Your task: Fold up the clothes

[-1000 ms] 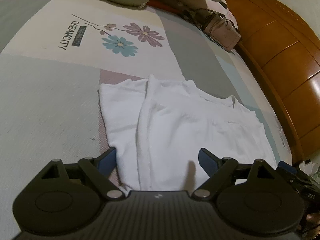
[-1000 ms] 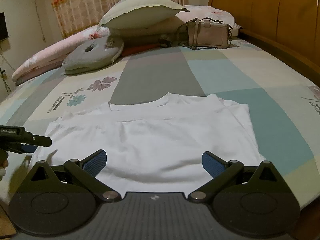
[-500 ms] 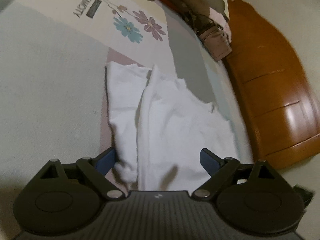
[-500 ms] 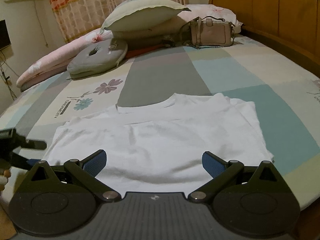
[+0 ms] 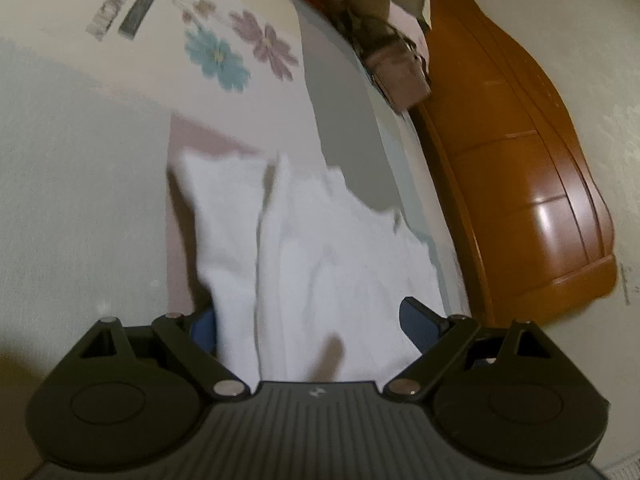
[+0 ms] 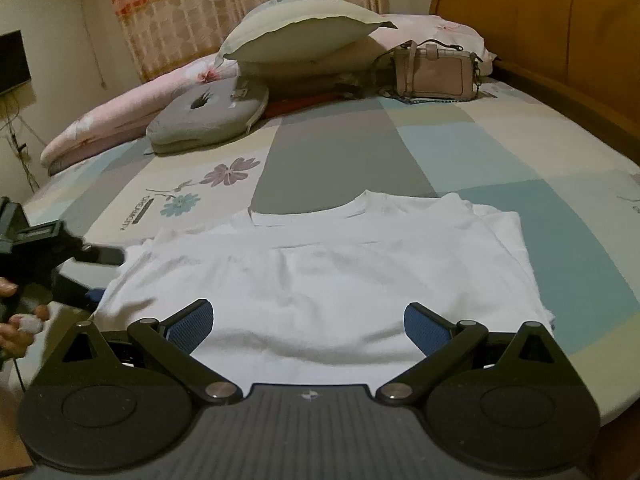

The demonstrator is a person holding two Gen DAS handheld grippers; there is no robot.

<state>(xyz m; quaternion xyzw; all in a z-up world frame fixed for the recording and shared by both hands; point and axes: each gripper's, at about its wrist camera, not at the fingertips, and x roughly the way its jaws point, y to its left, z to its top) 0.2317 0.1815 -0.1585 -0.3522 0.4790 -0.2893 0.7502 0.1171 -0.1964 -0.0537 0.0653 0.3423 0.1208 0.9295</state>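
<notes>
A white T-shirt (image 6: 340,264) lies flat on the patchwork bedsheet (image 6: 328,148), with its sides folded in. My left gripper (image 5: 310,322) is open at the shirt's left end, one blue pad under the cloth edge and the other above, with cloth (image 5: 328,264) between them but not pinched. The same left gripper (image 6: 86,274) shows in the right wrist view at the shirt's left corner, held by a hand (image 6: 18,322). Open as well, my right gripper (image 6: 308,322) hovers over the shirt's near hem with nothing between its fingers.
Pillows (image 6: 296,32), a grey cushion (image 6: 208,114) and a pink handbag (image 6: 434,70) lie at the far side of the bed. A wooden headboard (image 6: 540,28) runs along the right. A curtain (image 6: 224,8) hangs behind.
My left gripper has tilted and rolled, and moved in low onto the shirt's left edge, so cloth now lies between its pads. The right gripper has stayed almost still.
</notes>
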